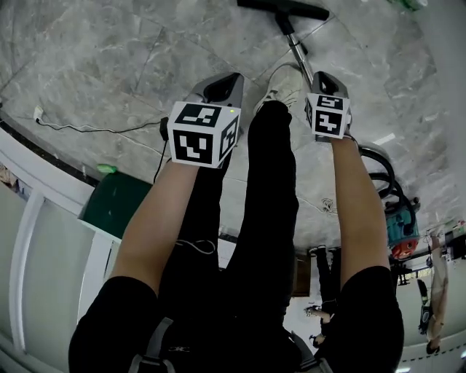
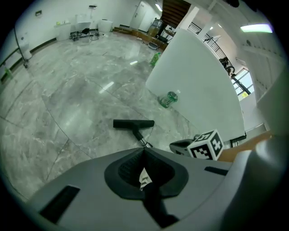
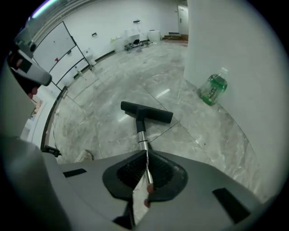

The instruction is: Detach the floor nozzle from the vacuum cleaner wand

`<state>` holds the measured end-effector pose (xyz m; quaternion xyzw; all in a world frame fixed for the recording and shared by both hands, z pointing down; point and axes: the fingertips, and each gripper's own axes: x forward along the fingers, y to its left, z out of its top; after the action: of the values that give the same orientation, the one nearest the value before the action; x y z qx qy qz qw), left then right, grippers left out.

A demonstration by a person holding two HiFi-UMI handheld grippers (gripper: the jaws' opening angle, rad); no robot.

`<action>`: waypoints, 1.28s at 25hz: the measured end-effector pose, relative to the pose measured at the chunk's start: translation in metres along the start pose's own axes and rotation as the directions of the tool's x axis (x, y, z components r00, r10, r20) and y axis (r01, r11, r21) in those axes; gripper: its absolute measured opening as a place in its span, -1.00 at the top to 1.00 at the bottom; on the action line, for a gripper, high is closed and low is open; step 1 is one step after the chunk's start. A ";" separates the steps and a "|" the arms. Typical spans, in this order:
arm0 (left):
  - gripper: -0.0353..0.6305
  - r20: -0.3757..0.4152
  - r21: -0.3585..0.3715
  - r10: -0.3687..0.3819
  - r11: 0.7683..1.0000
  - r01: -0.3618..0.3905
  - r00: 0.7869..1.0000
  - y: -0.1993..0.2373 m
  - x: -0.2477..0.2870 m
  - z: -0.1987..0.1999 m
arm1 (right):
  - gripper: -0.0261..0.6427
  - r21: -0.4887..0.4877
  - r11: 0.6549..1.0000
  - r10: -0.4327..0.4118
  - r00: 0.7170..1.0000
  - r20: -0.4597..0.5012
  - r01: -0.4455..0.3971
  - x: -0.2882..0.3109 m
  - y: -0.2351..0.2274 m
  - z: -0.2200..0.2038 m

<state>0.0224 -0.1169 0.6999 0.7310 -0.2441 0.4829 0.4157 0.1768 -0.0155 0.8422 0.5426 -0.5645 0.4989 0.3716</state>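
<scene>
The black floor nozzle (image 1: pixel 284 7) lies flat on the grey marble floor, joined to the metal wand (image 1: pixel 298 51) that runs back toward me. In the right gripper view the nozzle (image 3: pixel 146 112) and wand (image 3: pixel 142 135) lie straight ahead of my right gripper (image 3: pixel 146 153), which is shut and empty, above the wand and apart from it. My left gripper (image 2: pixel 144 149) is also shut with nothing in it; the nozzle (image 2: pixel 133 123) lies beyond its tips. In the head view the left gripper (image 1: pixel 234 75) and right gripper (image 1: pixel 324 74) point down at the floor on either side of my leg.
A green bottle (image 3: pixel 213 89) stands by a white wall (image 3: pixel 235 54) right of the nozzle. The vacuum's hose (image 1: pixel 382 175) and teal body (image 1: pixel 403 233) are at the right. A white shoe (image 1: pixel 284 84) stands by the wand. A thin cable (image 1: pixel 87 130) crosses the floor at left.
</scene>
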 end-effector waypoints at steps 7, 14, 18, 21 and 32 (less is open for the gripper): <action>0.90 -0.054 -0.051 -0.035 0.998 0.032 0.998 0.027 0.027 -0.042 | 0.39 -0.099 0.995 0.012 0.991 -0.130 -0.025 0.101 0.010 -0.046; 0.90 -0.034 -0.079 -0.066 0.995 0.063 0.997 0.045 0.049 -0.049 | 0.39 -0.098 0.992 -0.094 0.981 -0.170 0.078 0.146 0.000 -0.067; 0.90 -0.064 -0.088 -0.082 0.993 0.076 0.995 0.051 0.061 -0.061 | 0.39 -0.090 0.993 -0.097 0.981 -0.167 0.083 0.167 0.001 -0.066; 0.90 -0.071 -0.104 -0.114 0.989 0.106 0.991 0.048 0.061 -0.066 | 0.40 -0.140 0.988 -0.098 0.977 -0.191 0.071 0.166 0.000 -0.068; 0.49 0.161 -0.152 -0.283 0.939 0.307 0.946 0.008 0.017 0.016 | 0.42 -0.190 0.976 0.086 0.991 -0.103 -0.104 0.041 0.068 -0.028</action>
<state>0.0319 -0.1340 0.7153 0.7512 -0.2008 0.3406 0.5285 0.1013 -0.0042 0.8775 0.4517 -0.6179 0.4833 0.4249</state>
